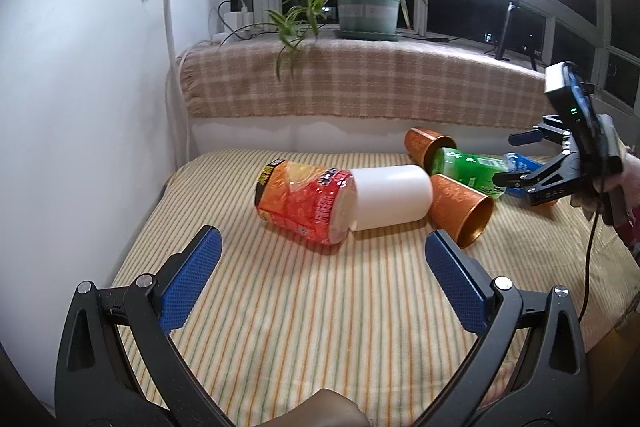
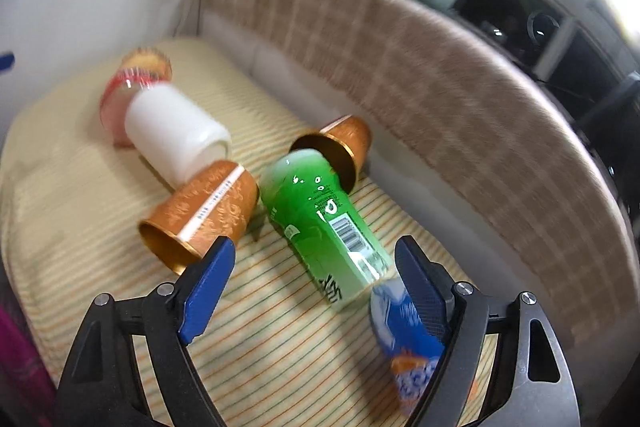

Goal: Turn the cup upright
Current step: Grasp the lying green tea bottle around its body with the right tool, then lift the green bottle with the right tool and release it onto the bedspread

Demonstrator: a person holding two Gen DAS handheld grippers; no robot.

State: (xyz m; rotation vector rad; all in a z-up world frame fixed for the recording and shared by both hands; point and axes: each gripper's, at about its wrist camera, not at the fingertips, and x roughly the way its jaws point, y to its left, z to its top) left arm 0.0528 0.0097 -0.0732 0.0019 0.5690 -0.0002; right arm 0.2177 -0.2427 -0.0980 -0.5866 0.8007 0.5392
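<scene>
Cups lie tumbled on the striped bed (image 1: 280,307) — the right claw (image 2: 316,259), wide open and empty, straddles the green cup (image 2: 320,219), which touches two orange ones — a careless pinch could roll neighbours away; the left claw (image 1: 320,247) gapes empty.

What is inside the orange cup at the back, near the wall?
The top end of the green cup sits in the mouth of the rear orange cup. How deep it goes is hidden.

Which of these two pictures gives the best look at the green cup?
The right wrist view: the green cup lies on its side close ahead, label and barcode showing, slightly blurred. In the left wrist view it is far off, partly hidden behind an orange cup and the right gripper.
</scene>
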